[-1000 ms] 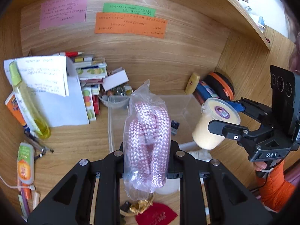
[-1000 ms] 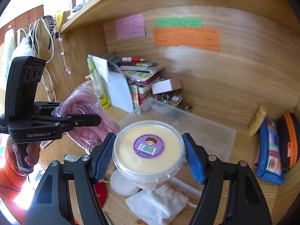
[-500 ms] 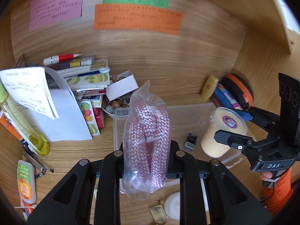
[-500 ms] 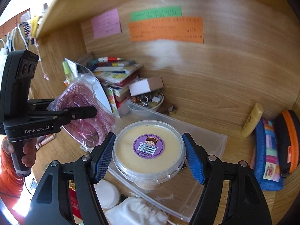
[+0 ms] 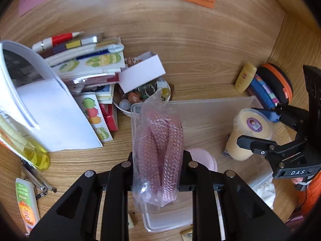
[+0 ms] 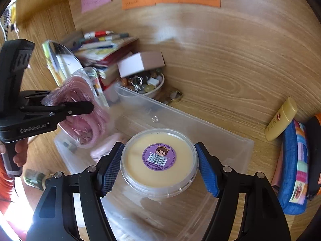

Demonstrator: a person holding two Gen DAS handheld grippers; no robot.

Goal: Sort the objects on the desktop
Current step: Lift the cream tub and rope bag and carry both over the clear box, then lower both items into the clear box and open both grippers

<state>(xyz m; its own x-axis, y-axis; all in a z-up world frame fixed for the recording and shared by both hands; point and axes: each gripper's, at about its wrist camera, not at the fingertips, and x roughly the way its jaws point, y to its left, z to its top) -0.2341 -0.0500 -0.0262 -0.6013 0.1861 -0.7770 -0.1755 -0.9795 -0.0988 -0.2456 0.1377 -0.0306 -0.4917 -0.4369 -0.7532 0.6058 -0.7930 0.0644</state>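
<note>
Grippers: left gripper (image 5: 157,160) clamped bagged pink rope (image 5: 158,150) | right gripper (image 6: 159,168) clamped yellow tub (image 6: 159,161) | both over clear bin (image 6: 230,140) | advised: lower fully before releasing.

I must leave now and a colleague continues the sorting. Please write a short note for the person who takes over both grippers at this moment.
Left gripper: shut on the bagged pink rope, held above the near-left part of the clear bin.
Right gripper: shut on the yellow tub, held over the bin's right side.
Already in the bin: a pink round case and a small dark item I cannot identify.
Left to do: lower and release rope and tub into the bin, then decide on the loose items around it, such as the yellow tube and the striped pouch.
</note>
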